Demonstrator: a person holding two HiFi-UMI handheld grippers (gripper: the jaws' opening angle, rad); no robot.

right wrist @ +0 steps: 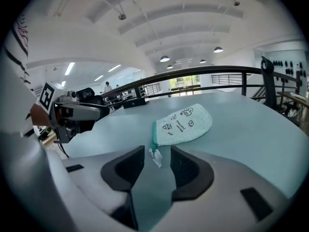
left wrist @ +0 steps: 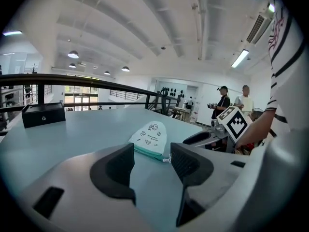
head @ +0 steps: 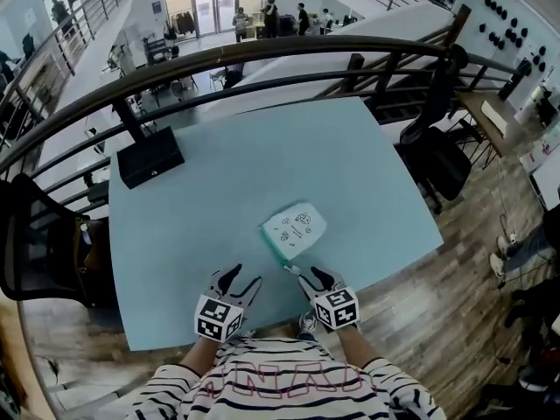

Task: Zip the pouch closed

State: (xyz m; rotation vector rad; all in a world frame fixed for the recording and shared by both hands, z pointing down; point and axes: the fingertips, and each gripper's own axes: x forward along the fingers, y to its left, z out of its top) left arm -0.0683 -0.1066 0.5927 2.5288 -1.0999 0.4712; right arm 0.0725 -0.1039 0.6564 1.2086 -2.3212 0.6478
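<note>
left tongs (head: 243,276): jaws apart, nothing held | right tongs (head: 311,275): jaws apart | forearms (head: 203,353) forward, side by side

Your pouch (head: 295,230) lies flat on the table (head: 219,173) at 12 o'clock: pale mint with small printed drawings. Its teal zipper edge (head: 273,247) faces 8 o'clock, with the pull tab (right wrist: 155,157) at the 6 o'clock corner.

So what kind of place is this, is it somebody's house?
Probably not a house: it looks like a big office or workshop. The table stands by a long railing, people stand about in the hall beyond it, and rows of lamps hang overhead.
</note>
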